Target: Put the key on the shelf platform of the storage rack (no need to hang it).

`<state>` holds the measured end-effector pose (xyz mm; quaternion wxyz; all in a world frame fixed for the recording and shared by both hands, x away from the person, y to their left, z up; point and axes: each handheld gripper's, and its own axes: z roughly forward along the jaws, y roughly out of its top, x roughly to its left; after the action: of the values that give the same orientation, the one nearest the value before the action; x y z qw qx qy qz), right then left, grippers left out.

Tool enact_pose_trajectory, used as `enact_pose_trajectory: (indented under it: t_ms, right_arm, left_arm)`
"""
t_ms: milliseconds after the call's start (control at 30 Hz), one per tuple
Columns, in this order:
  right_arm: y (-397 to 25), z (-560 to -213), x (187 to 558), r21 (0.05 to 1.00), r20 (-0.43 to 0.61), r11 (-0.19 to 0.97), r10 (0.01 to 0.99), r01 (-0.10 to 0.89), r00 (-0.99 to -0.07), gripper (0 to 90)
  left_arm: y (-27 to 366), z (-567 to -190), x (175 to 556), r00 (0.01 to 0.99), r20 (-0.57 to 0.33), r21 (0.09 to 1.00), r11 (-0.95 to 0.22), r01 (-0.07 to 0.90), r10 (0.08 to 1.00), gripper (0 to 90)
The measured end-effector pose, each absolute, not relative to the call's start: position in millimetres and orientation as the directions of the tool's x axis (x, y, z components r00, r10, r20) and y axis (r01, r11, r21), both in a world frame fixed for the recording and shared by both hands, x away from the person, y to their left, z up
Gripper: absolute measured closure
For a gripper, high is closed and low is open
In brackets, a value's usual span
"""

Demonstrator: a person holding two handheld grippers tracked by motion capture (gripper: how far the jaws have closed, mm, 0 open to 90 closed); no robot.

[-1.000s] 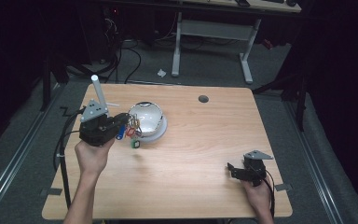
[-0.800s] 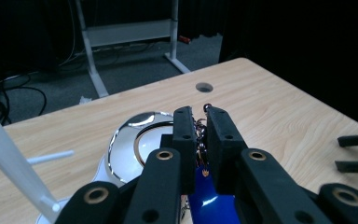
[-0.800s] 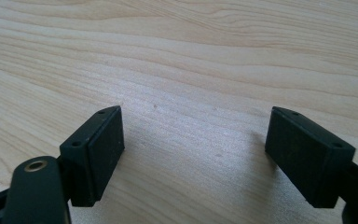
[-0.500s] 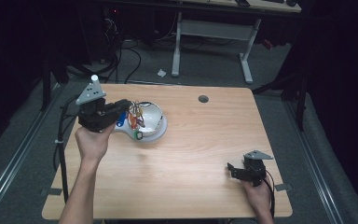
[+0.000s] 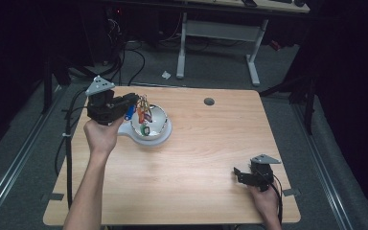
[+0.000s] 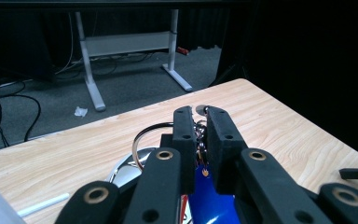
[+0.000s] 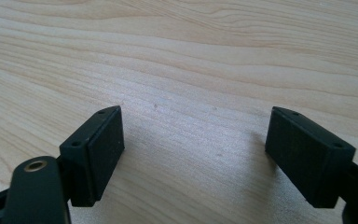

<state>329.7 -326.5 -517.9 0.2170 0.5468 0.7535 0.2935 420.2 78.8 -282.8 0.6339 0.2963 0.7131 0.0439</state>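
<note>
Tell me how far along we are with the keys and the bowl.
Done: the left gripper is shut on the bunch of keys and has it lifted. In hand: the bunch hangs over the metal bowl; one green piece already lies inside. Left: lowering and releasing the bunch. The right gripper rests open on the table, uninvolved.

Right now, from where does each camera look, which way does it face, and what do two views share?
High view: above the person's side, looking forward and down at the table; both forearms enter from below.
Left gripper view: rides the left hand-held gripper, facing across the table; jaws clamp a key bunch.
Right gripper view: rides the right hand-held gripper, jaws apart over bare wood.
Shared: high and left views both show the bowl.
</note>
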Motion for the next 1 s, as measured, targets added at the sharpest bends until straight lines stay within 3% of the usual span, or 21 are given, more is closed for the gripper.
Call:
enact_pose_trajectory:
  t_ms: [1000]
  right_arm:
    - [-326, -518, 330, 0.679, -0.006, 0.231, 0.951, 0.697, -0.309, 19.4]
  left_arm:
    - [55, -328, 448, -0.106, -0.845, 0.450, 0.804, 0.389, 0.524, 82.7]
